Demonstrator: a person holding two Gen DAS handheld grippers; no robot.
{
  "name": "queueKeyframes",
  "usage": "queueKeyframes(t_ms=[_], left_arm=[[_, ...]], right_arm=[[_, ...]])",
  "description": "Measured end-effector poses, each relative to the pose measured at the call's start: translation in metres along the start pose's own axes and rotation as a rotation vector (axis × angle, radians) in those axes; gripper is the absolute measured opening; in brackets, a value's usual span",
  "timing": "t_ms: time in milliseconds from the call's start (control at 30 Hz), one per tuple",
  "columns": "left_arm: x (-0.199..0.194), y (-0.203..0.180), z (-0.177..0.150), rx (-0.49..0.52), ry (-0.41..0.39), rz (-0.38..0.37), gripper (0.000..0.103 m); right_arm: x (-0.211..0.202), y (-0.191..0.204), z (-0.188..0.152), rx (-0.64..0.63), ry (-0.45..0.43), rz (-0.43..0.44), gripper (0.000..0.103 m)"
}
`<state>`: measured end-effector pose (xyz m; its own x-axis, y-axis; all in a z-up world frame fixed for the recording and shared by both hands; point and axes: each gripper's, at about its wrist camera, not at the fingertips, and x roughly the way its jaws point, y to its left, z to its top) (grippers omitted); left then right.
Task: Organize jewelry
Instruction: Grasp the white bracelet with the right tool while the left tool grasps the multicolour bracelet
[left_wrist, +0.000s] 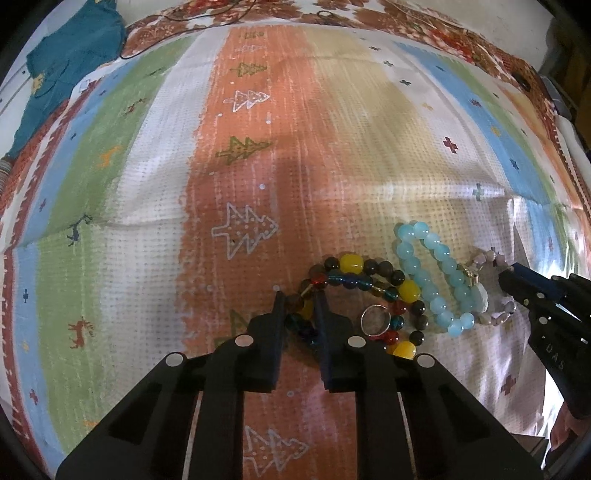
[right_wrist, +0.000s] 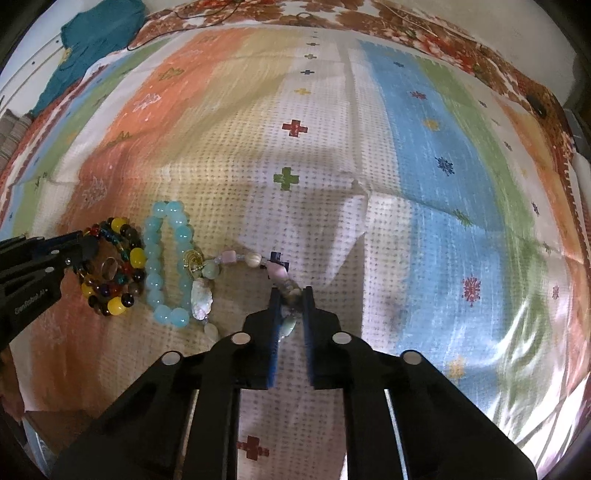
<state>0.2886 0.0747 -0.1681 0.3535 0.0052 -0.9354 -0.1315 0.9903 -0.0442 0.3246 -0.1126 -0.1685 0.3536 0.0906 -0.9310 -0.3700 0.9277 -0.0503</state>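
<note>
In the left wrist view, my left gripper (left_wrist: 300, 297) points down at the striped cloth (left_wrist: 147, 258) and is shut on the near-left beads of a multicolour bead bracelet (left_wrist: 369, 275). A silver ring (left_wrist: 376, 320) lies inside that bracelet's coil. To its right lies a light blue bead bracelet (left_wrist: 432, 280), then a pale pink stone bracelet (left_wrist: 496, 258). In the right wrist view, my right gripper (right_wrist: 291, 295) is shut on the pale stone bracelet (right_wrist: 229, 256) at its right end. The light blue bracelet (right_wrist: 162, 258) and the multicolour bracelet (right_wrist: 118, 266) lie to its left, with the left gripper (right_wrist: 86, 247) on the latter.
A teal cloth (left_wrist: 70, 55) lies bunched at the far left corner. A floral fabric (left_wrist: 369, 14) with a thin dark cable (left_wrist: 147, 48) borders the far side. The striped cloth has a raised fold (right_wrist: 354, 206) just beyond the right gripper.
</note>
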Motion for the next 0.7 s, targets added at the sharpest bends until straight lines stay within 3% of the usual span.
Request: queueKeyframes(t_ms=[200, 700], left_arm=[[-0.014, -0.007, 0.002, 0.025, -0.029, 0.014, 0.009], [-0.044, -0.014, -0.001, 0.027, -0.07, 0.023, 0.009]], right_arm=[[-0.01, -0.003, 0.0, -0.002, -0.027, -0.012, 0.012], [-0.057, -0.004, 0.003, 0.006, -0.125, 0.022, 0.012]])
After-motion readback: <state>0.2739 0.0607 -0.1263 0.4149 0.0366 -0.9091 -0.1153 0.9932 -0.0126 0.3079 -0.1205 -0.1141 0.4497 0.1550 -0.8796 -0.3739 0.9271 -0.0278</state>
